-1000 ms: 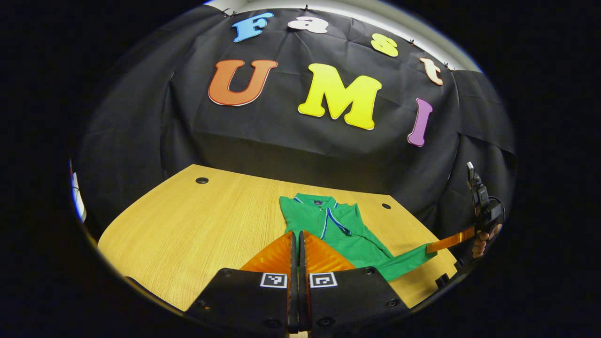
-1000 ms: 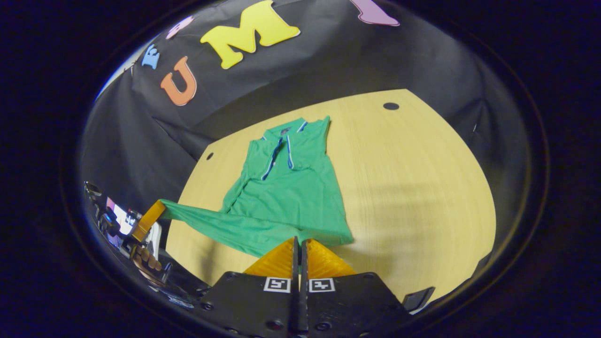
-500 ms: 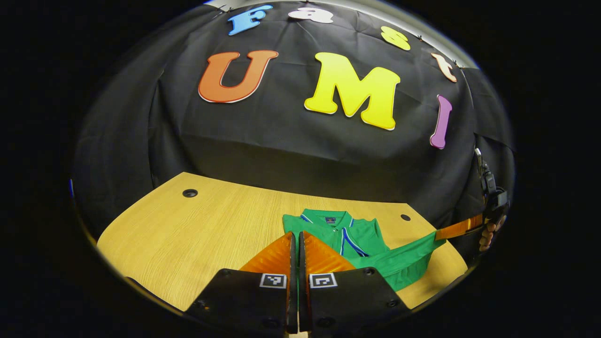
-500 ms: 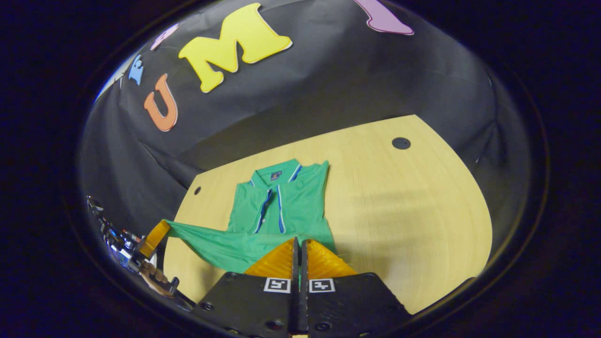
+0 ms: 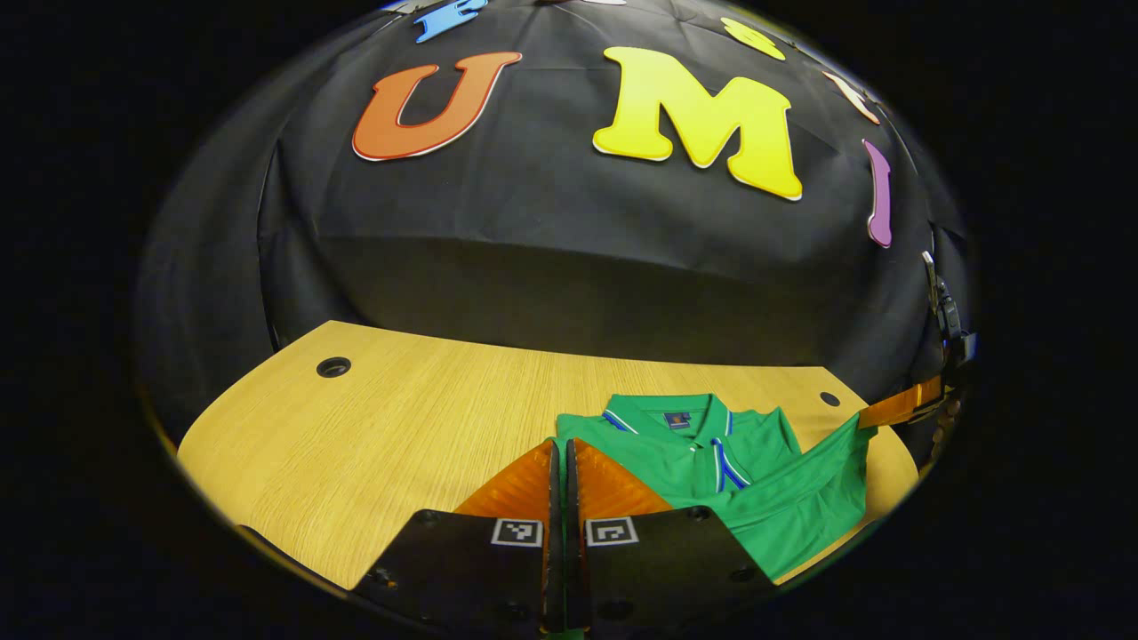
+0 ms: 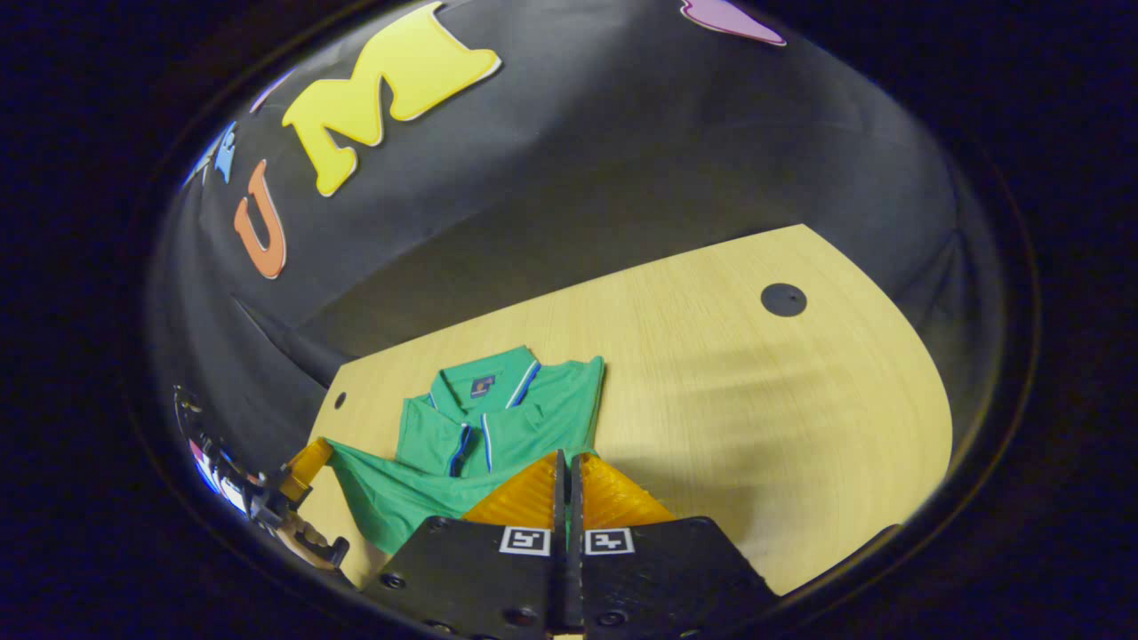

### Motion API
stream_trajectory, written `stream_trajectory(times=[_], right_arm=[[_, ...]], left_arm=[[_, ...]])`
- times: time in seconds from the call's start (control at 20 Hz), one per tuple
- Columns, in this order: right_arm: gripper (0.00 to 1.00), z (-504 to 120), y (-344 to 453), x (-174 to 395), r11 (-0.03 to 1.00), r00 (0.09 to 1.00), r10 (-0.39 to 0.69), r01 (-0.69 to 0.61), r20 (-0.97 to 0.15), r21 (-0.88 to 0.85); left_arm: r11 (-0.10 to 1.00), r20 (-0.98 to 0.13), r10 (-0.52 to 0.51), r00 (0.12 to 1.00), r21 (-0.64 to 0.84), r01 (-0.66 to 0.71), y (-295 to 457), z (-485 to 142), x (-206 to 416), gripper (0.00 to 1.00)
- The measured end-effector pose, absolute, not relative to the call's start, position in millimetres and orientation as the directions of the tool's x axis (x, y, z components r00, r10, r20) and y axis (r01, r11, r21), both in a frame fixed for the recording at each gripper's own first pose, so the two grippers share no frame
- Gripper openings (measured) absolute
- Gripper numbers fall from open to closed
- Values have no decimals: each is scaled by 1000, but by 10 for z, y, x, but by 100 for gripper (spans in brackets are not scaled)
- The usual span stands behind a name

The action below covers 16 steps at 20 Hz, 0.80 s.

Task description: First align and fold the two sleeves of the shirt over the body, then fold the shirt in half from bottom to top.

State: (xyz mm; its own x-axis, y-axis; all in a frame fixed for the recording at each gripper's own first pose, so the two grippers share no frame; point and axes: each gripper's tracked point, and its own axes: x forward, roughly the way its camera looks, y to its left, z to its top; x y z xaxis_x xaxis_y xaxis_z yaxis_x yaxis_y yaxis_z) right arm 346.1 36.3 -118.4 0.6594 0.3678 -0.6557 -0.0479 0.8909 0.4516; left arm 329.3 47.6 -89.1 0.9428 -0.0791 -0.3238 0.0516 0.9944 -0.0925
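Note:
A green polo shirt with blue-and-white collar trim lies collar-far on the wooden table. Its sleeves are folded in. My left gripper is shut, with green cloth showing between its fingers at the bottom. In the left gripper view the right gripper pinches the other hem corner, lifted off the table. From the right gripper view, the shirt has its lower half raised and draped toward the collar. There the right gripper is shut at the hem, and the left gripper holds the far corner.
The table has round cable holes near its back corners. Black cloth walls close in behind and beside it. Bare wood stretches left of the shirt in the left gripper view and right of it in the right gripper view.
Both grippers have carried the shirt's bottom hem forward toward the collar. More of the lower body now lies over the upper body, and the collar sits nearer to both cameras.

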Motion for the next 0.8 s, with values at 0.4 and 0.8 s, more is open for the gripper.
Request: stream_trajectory(times=[0.4,0.8], right_arm=[[0,-992,404,4078,883,732,359,-65,-580,465],[0,-1641,291,4586,945,730,252,-45,-635,324]], left_arm=[[995,-220,-29,975,-98,7,705,-697,3842,4],[998,-358,-22,933,-57,1,764,-1490,4301,5]])
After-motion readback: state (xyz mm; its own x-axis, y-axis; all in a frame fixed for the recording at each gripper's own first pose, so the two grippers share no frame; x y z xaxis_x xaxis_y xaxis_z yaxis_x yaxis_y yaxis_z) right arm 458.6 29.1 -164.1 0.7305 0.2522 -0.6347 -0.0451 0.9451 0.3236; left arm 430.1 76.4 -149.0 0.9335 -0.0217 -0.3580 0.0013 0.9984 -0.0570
